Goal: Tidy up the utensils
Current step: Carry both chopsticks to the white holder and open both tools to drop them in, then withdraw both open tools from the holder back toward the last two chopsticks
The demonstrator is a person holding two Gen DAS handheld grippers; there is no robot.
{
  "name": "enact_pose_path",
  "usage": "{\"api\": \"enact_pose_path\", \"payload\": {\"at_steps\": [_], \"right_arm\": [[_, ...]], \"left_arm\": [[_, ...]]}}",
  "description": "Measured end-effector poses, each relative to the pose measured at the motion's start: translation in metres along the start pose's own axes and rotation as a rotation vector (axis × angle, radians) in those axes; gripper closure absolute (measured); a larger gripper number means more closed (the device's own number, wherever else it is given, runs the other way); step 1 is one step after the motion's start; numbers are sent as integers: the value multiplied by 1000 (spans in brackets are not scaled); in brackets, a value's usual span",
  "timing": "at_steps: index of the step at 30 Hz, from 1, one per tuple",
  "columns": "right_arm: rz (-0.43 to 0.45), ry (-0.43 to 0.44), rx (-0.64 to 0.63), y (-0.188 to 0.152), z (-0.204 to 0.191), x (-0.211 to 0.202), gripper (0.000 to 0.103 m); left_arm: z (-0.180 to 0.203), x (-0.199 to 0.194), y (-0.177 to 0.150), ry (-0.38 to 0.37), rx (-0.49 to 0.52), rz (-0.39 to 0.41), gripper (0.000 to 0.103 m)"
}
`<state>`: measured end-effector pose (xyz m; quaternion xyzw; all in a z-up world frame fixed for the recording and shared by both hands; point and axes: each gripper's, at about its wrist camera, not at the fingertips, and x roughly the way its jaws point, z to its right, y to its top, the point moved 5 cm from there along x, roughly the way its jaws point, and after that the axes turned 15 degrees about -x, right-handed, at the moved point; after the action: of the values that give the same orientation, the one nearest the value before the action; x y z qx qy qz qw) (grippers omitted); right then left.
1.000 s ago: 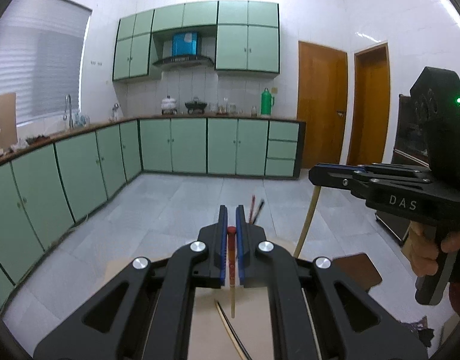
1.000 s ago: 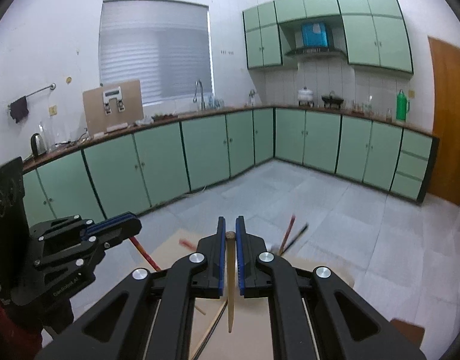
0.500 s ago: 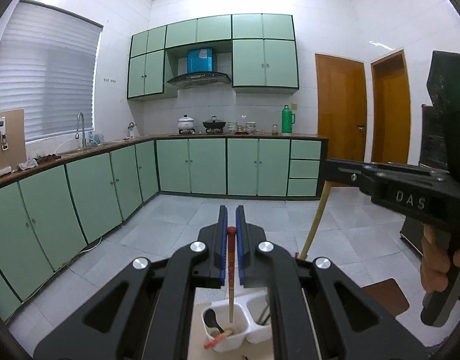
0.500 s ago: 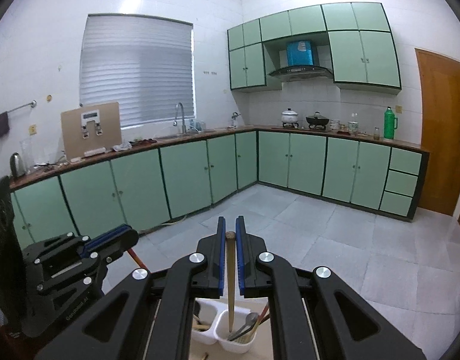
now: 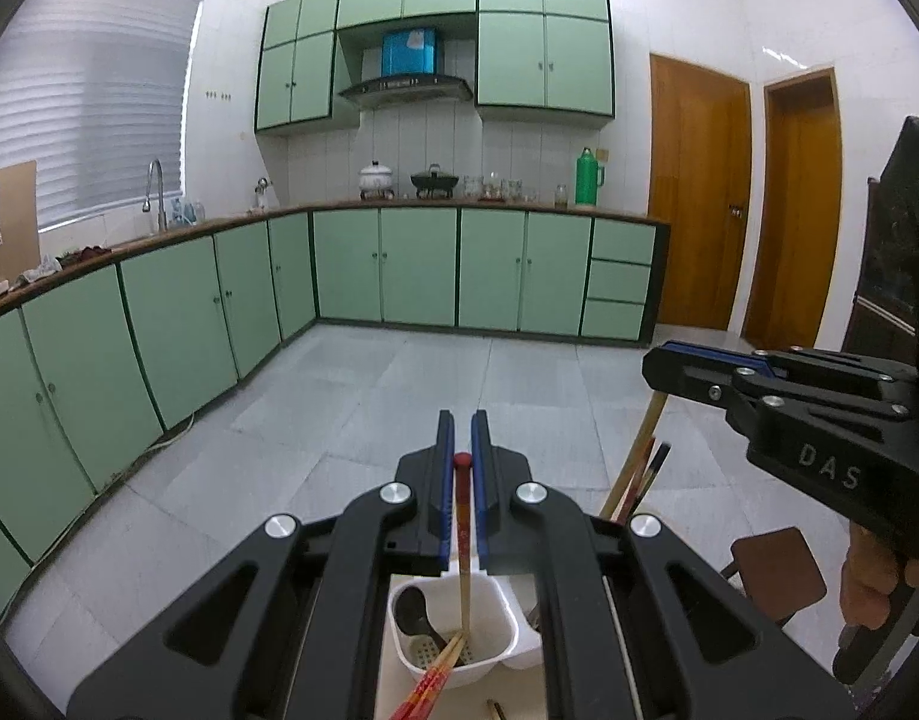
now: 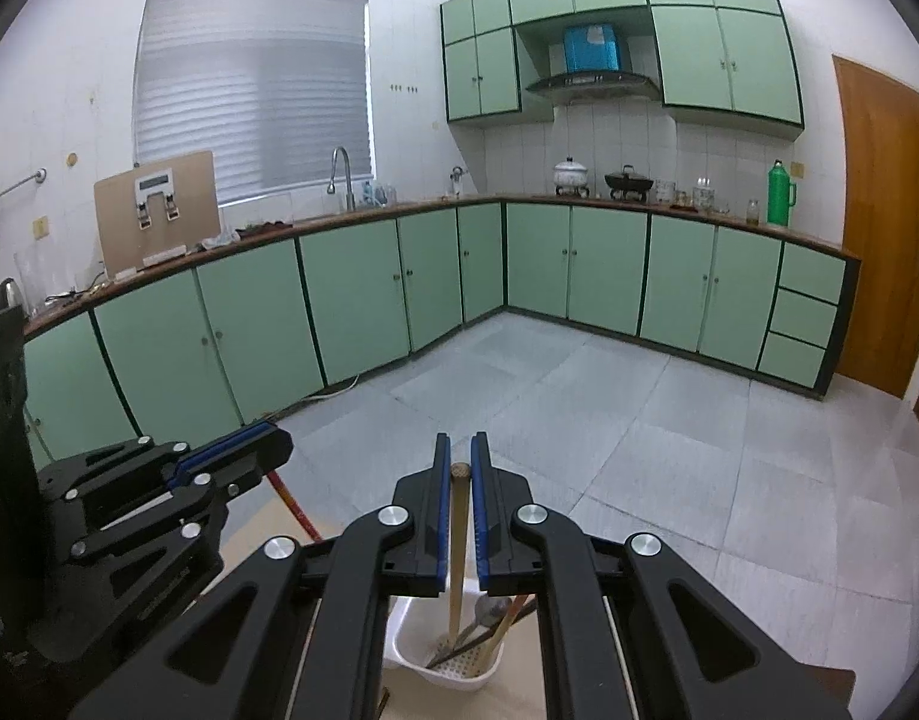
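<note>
The kitchen's green cabinets (image 5: 399,267) and grey tiled floor (image 5: 369,396) filled the background, and the work lay low in both wrist views. On the pale table (image 6: 522,693) stood a white divided utensil holder (image 5: 507,648). The left gripper (image 5: 462,474) was pinched on a red-topped chopstick (image 5: 463,540), which hung almost upright with its lower tip inside the holder's left compartment, beside a dark spoon (image 5: 414,612) and other red chopsticks (image 5: 435,675). The right gripper (image 6: 459,474) was likewise clamped on a plain wooden chopstick (image 6: 457,546), also near vertical, tip down in the adjoining compartment among more utensils. Each stick's long axis pointed straight down from its jaws into the holder directly below, so release looked to be the likely next step.
</note>
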<state>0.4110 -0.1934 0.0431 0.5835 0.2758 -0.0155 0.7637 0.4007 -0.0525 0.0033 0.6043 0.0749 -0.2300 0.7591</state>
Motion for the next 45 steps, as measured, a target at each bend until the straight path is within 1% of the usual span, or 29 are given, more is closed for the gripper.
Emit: {"api": "enact_pose_path", "payload": {"at_steps": [3,4,6,7,8,9,10,12,13,15,17,19,21,22,23,24,26,30,33,36,41,45], "right_arm": [[-18,3,5,-8,1,4,95],[-17,1,10,-10,3,3,92],[-14,-3,19,-12,6,1,83],[-12,-8,24,-13,8,-1,80],[-10,-17,30,-14,11,-4,76],[-10,-22,35,-15,13,-6,71],[-9,-30,42,-16,16,-9,68],[-3,-47,60,-19,21,-17,57],[1,-54,68,-20,24,-21,53],[10,-70,86,-25,28,-32,42],[20,-84,103,-34,31,-46,37],[26,-90,116,-42,32,-56,31],[32,-96,131,-53,31,-70,18],[35,-100,136,-58,30,-76,16],[39,-103,141,-63,28,-81,11],[44,-109,146,-69,26,-89,8],[50,-117,153,-82,19,-102,6],[43,-101,150,-101,3,-119,6],[33,-93,150,-116,-11,-129,6],[15,-89,166,-133,-22,-137,6],[-43,-99,165,-166,-40,-140,6],[-98,-99,172,-189,-54,-136,6]], "left_arm": [[-6,6,-10,10,-7,-41,97],[-8,6,-12,14,-11,-49,97],[-13,6,-13,17,-12,-53,96],[-14,3,-13,17,-12,-52,95],[-14,2,-12,19,-13,-50,90],[-15,3,-8,21,-16,-46,81],[-17,-1,-7,21,-18,-37,78],[-19,-10,-8,26,-15,-24,70],[-19,-14,-8,27,-13,-18,68],[-22,-25,-9,35,-18,-8,56],[-25,-37,-12,33,-29,-2,53],[-29,-48,-17,34,-35,2,46],[-30,-58,-24,36,-37,7,38],[-31,-64,-28,33,-38,8,35],[-31,-71,-33,33,-42,8,30],[-32,-77,-39,31,-45,10,28],[-30,-89,-51,23,-51,4,25],[-29,-107,-77,20,-70,-17,19],[-29,-120,-97,30,-58,-35,17],[-33,-132,-118,36,-68,-60,15],[-45,-148,-157,67,-70,-114,15],[-55,-150,-182,95,-63,-165,15]]}}
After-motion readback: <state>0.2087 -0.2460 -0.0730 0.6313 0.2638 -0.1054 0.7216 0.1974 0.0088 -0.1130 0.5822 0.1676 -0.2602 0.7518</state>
